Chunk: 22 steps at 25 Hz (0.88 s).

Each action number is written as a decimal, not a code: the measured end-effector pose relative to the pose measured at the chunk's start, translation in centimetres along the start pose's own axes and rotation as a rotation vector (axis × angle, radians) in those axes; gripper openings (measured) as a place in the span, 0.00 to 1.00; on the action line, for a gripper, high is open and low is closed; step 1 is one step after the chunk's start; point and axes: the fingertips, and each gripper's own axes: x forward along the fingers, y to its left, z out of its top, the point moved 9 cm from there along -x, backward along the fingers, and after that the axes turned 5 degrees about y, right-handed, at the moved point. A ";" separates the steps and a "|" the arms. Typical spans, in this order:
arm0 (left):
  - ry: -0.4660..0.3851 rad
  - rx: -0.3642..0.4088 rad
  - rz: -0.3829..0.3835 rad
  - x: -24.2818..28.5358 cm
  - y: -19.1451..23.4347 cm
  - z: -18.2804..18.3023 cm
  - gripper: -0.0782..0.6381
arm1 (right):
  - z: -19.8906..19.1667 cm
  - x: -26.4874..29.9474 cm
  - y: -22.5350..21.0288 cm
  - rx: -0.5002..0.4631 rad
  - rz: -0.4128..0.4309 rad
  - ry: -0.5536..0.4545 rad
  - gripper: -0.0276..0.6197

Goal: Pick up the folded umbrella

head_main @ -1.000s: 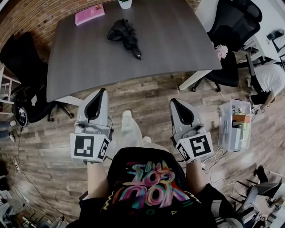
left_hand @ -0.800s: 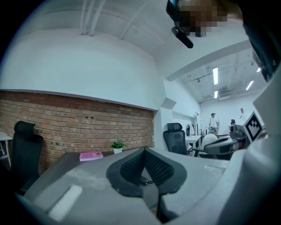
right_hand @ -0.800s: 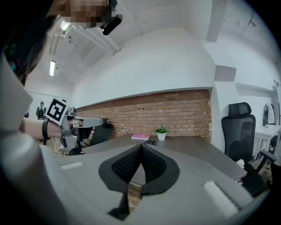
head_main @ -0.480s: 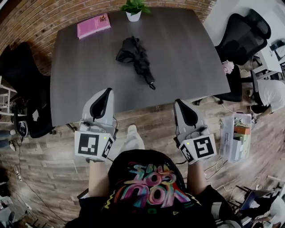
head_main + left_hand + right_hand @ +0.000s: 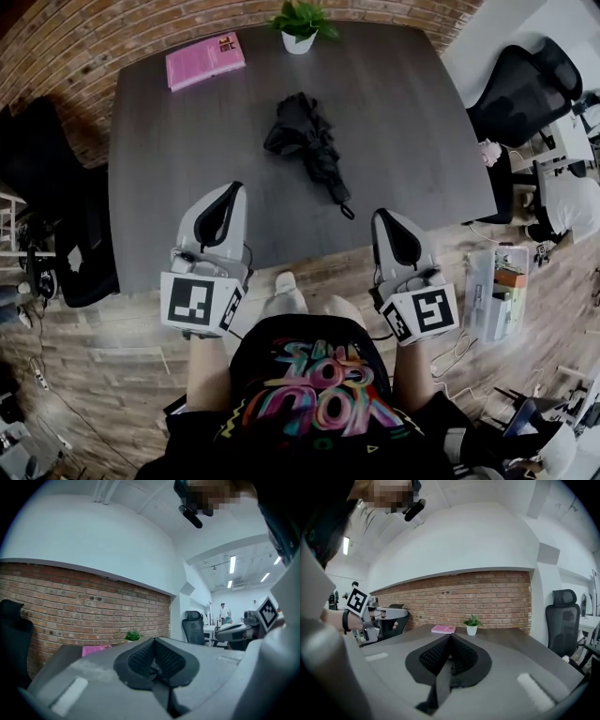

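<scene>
A black folded umbrella [image 5: 308, 148] lies loosely bundled on the dark grey table [image 5: 169, 159], its handle end pointing toward the near edge. My left gripper [image 5: 232, 190] is shut and empty, its tip over the table's near edge, left of the umbrella. My right gripper [image 5: 382, 218] is shut and empty too, at the table's near edge just right of the umbrella's handle. In the left gripper view the jaws [image 5: 154, 641] meet with nothing between them. The right gripper view shows its jaws [image 5: 449, 639] pressed together; the umbrella is hidden behind them.
A pink book [image 5: 204, 61] lies at the table's far left, and a small potted plant [image 5: 301, 23] stands at the far edge. Black office chairs [image 5: 523, 89] stand to the right and another [image 5: 47, 187] to the left. A clear plastic box [image 5: 492, 291] sits on the wooden floor.
Both grippers have moved forward together from over the floor to the table's near edge. The umbrella now lies closer to them. Both stayed shut.
</scene>
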 end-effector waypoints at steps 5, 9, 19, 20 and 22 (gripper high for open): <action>0.022 -0.035 0.006 0.7 1.7 -1.1 0.11 | 0.2 1.7 0.0 0.016 -0.003 0.024 0.04; 0.033 -0.054 0.011 1.5 2.3 -1.6 0.11 | 0.2 2.9 -0.6 0.020 -0.002 0.043 0.04; 0.025 -0.044 0.067 6.2 3.8 -0.4 0.11 | 1.1 8.6 -4.4 0.014 0.074 0.047 0.04; 0.022 -0.044 0.076 6.9 4.1 -0.1 0.11 | 1.5 9.5 -5.0 0.010 0.083 0.044 0.04; 0.015 -0.042 0.090 8.4 4.5 0.6 0.11 | 2.4 11.1 -6.1 0.002 0.101 0.035 0.04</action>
